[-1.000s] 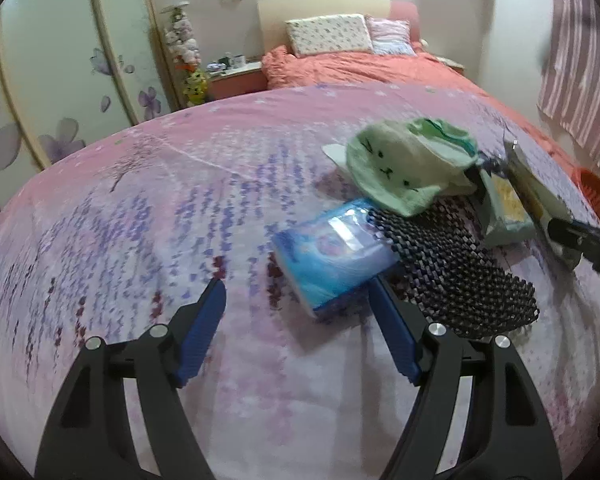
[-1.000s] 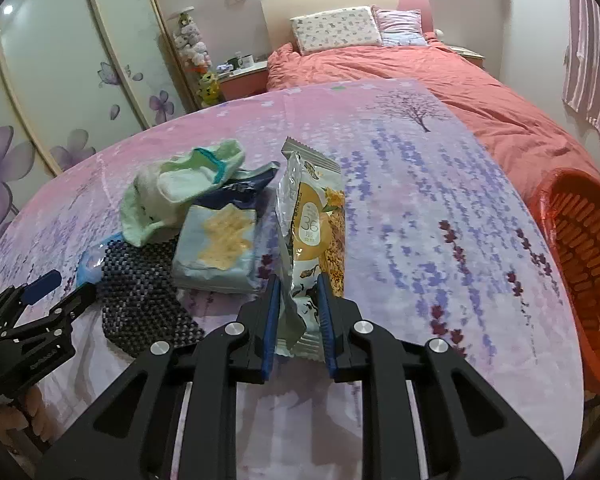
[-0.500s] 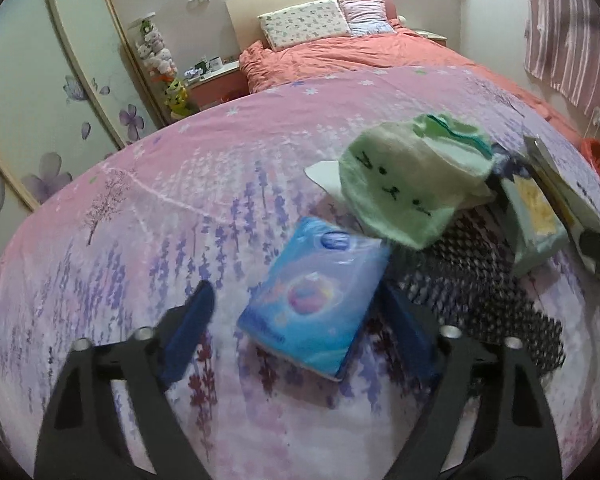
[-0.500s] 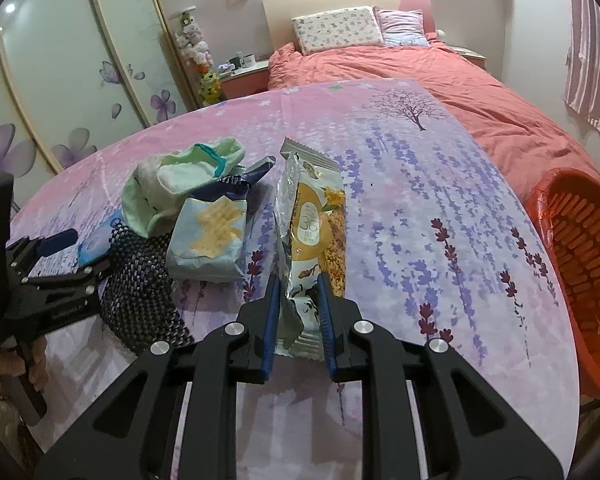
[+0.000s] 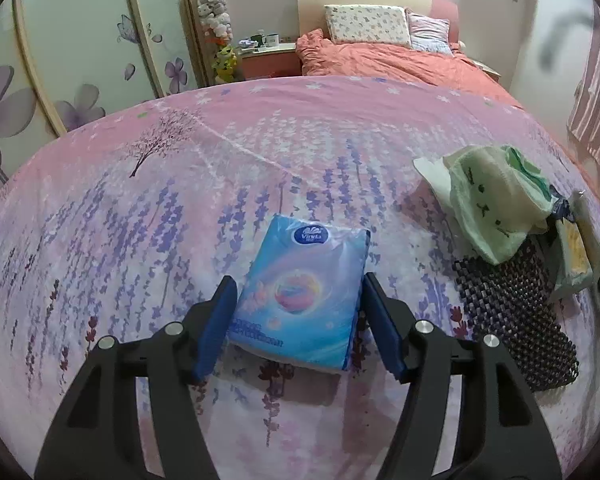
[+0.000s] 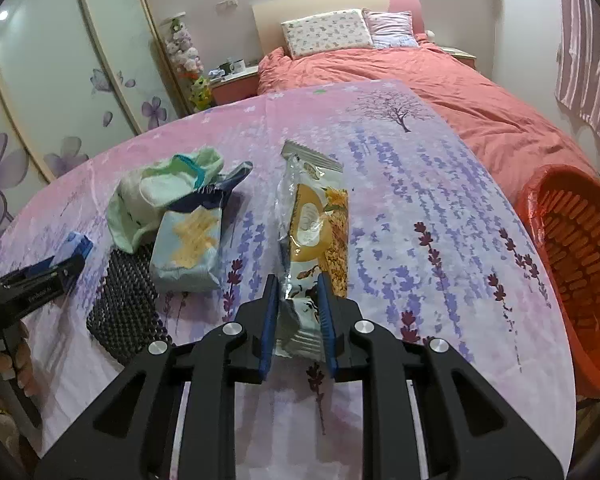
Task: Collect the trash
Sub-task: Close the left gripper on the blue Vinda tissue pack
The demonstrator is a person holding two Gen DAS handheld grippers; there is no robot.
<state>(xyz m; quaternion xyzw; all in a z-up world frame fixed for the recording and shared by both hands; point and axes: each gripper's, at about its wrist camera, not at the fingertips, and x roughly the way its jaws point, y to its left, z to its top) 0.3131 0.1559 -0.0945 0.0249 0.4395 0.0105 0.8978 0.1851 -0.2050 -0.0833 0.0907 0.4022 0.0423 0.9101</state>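
Blue tissue pack (image 5: 300, 296) sat mid-frame on the bed, between my left tongs (image 5: 296, 320) as they were closing, pads not pressing yet. Right tongs (image 6: 298, 312) pinched the snack wrapper (image 6: 312, 236). Slick plastic might've squirted out if gripped off-centre.

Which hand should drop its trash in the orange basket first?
Probably the right. Its gripper is already shut on the snack wrapper, and the basket sits just to its right. The left gripper is only closing around the tissue pack, which lies on the bedspread.
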